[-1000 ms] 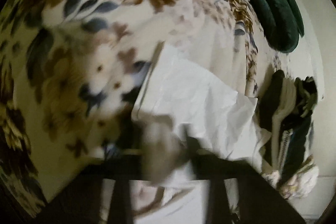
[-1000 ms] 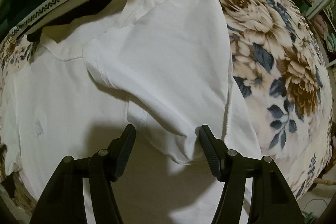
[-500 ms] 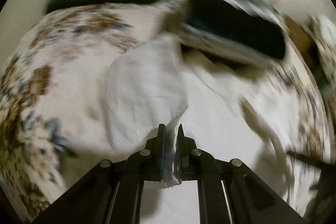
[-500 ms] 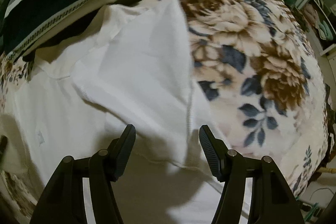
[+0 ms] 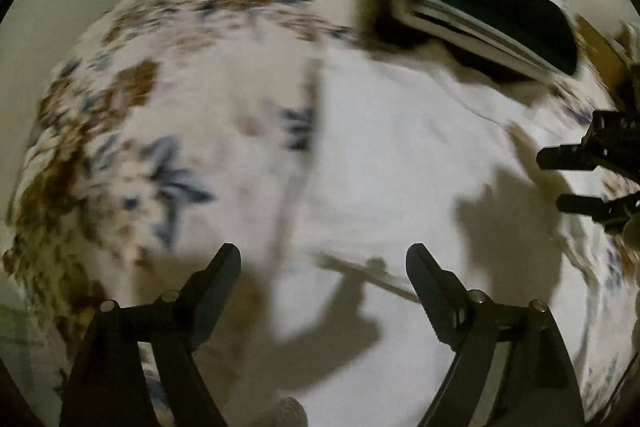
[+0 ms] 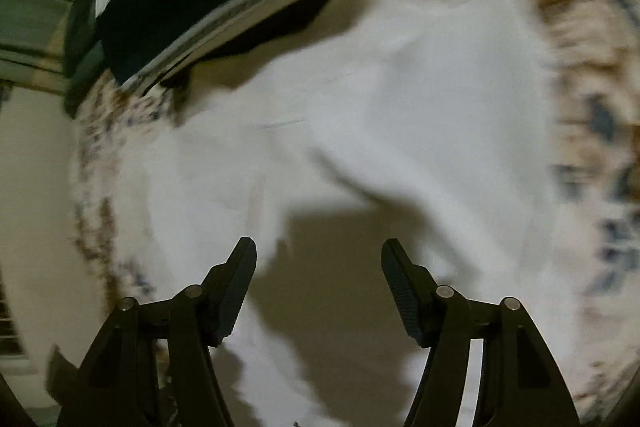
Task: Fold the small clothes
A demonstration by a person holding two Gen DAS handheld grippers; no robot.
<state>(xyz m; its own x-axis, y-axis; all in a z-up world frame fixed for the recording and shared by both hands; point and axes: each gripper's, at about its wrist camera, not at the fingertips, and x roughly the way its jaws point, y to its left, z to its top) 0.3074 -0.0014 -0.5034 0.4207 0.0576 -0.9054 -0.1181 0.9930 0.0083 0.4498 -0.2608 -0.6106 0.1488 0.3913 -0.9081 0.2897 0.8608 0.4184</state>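
Black tongs, ribbed pads, silver screws

A white garment is lying spread mostly flat on the floral bedspread, one side folded inward over its middle, lightly creased.

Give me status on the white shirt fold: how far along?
Done: the white shirt lies on the floral blanket with its side flap folded in over the body. In hand: nothing; left gripper and right gripper both hover open above it. Left: the remaining folds; motion blur hides finer detail.
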